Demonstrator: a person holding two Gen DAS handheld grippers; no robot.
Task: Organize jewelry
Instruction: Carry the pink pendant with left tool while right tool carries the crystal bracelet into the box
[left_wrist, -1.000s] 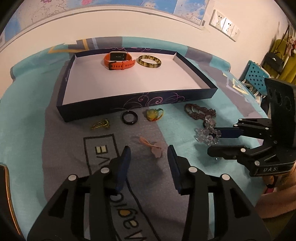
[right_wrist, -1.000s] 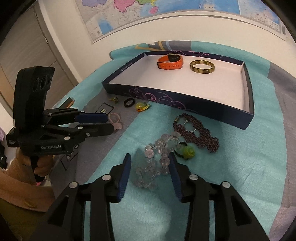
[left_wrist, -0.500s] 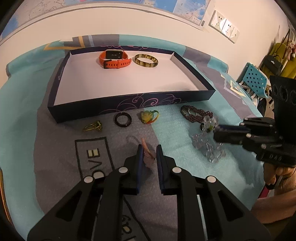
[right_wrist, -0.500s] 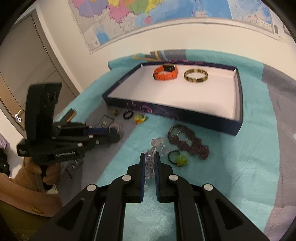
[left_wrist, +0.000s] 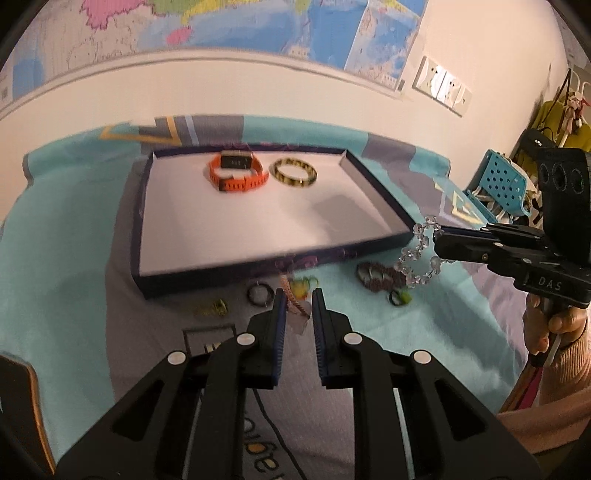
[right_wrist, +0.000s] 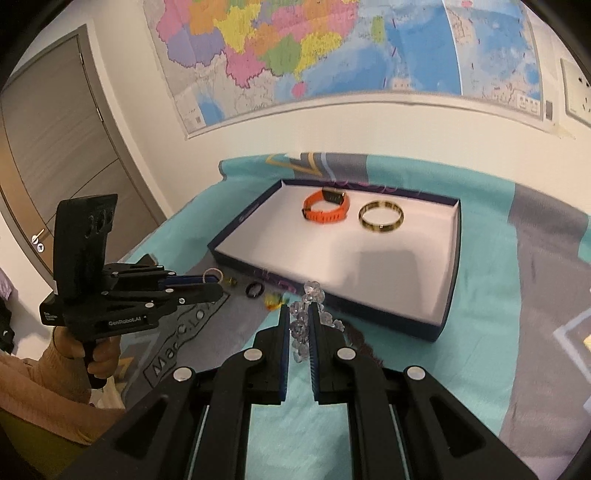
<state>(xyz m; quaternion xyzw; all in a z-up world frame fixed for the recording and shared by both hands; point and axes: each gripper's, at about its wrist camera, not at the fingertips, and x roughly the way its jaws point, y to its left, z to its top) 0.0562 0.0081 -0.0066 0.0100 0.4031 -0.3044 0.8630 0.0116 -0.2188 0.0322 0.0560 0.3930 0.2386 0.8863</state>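
Note:
My left gripper (left_wrist: 296, 295) is shut on a thin pink cord bracelet (left_wrist: 291, 300) and holds it above the cloth; the bracelet also shows at its tip in the right wrist view (right_wrist: 212, 275). My right gripper (right_wrist: 298, 314) is shut on a clear crystal bead bracelet (right_wrist: 301, 326), which hangs from its tip near the tray's front right corner (left_wrist: 419, 254). The dark blue tray (left_wrist: 207, 275) with a white floor holds an orange watch (left_wrist: 238, 171) and a yellow-black bangle (left_wrist: 294, 172).
On the teal and grey cloth in front of the tray lie a black ring (left_wrist: 260, 294), a yellow-green charm (left_wrist: 303, 287), a small gold piece (left_wrist: 212, 307), a dark beaded bracelet (left_wrist: 378, 276) and a green-flower hair tie (left_wrist: 400, 297). A wall stands behind.
Both grippers closed on their pieces and rose off the cloth toward the tray. The crystal bracelet now hangs in the air, and the pink cord is lifted.

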